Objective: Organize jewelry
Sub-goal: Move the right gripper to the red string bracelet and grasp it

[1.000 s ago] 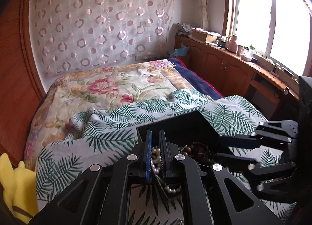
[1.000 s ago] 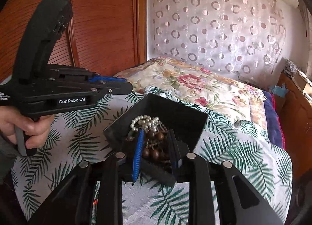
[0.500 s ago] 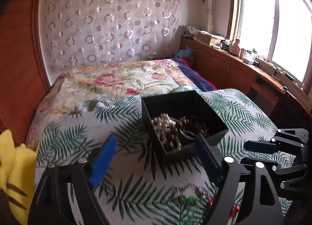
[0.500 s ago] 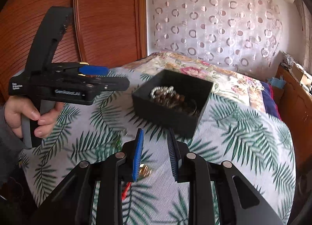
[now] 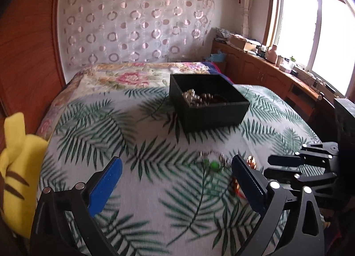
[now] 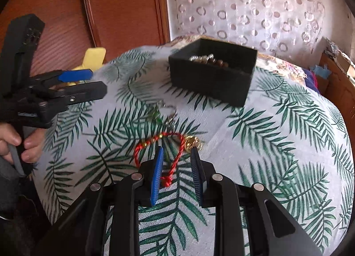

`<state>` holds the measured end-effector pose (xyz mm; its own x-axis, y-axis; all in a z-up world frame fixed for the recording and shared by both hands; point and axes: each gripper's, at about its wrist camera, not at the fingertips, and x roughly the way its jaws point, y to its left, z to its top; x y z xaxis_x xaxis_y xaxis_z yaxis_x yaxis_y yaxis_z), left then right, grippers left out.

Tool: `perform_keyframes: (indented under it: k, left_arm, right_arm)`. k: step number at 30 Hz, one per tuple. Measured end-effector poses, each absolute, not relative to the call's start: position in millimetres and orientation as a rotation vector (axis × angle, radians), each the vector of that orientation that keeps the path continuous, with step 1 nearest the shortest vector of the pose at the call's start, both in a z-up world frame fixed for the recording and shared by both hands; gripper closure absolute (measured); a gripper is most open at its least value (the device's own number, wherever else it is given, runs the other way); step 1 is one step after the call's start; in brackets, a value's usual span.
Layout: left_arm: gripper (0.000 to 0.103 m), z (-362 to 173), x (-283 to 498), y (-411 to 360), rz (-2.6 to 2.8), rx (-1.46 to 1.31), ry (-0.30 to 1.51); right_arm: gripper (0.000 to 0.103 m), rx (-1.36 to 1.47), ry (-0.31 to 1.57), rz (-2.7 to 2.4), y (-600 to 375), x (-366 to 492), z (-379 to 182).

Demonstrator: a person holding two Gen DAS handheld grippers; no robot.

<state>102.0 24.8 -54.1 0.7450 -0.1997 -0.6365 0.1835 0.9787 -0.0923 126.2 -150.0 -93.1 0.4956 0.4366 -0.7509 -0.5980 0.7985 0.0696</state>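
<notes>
A black open box (image 5: 208, 102) (image 6: 213, 71) sits on the palm-leaf cloth and holds a pearl strand (image 5: 189, 96) and brown wooden beads (image 6: 218, 63). On the cloth in front of it lie a green-bead chain (image 5: 213, 163) (image 6: 158, 115) and a red cord bracelet (image 6: 175, 151) with a gold charm (image 6: 192, 141). My left gripper (image 5: 177, 186) is wide open and empty, above the cloth short of the green chain. My right gripper (image 6: 176, 158) is open, its pads on either side of the red cord, close above it.
The cloth covers a rounded surface (image 6: 288, 145) that drops off at the right and front. A yellow plush toy (image 5: 15, 162) lies at the left edge. A floral bed (image 5: 124, 78) is behind, wooden cabinets (image 5: 266, 74) run under the window at right.
Both grippers pulled back from the box. The left one let the pearl strand go into the box and opened wide. The right one came down over the red cord.
</notes>
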Motion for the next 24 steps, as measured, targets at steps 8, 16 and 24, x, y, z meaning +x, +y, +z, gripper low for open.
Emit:
perform_keyframes:
  k: [8, 16, 24]
  left_arm:
    - [0.008, -61, 90, 34, -0.189, -0.012, 0.708]
    - [0.008, -67, 90, 30, -0.206, -0.006, 0.73]
    - [0.008, -74, 95, 9, -0.245, 0.03, 0.757]
  right_arm:
    - [0.095, -0.271, 0.853, 0.597, -140, 125, -103]
    - [0.1, -0.21, 0.786, 0.592, -166, 108, -89]
    - [0.1, -0.173, 0.782, 0.546, -197, 93, -94]
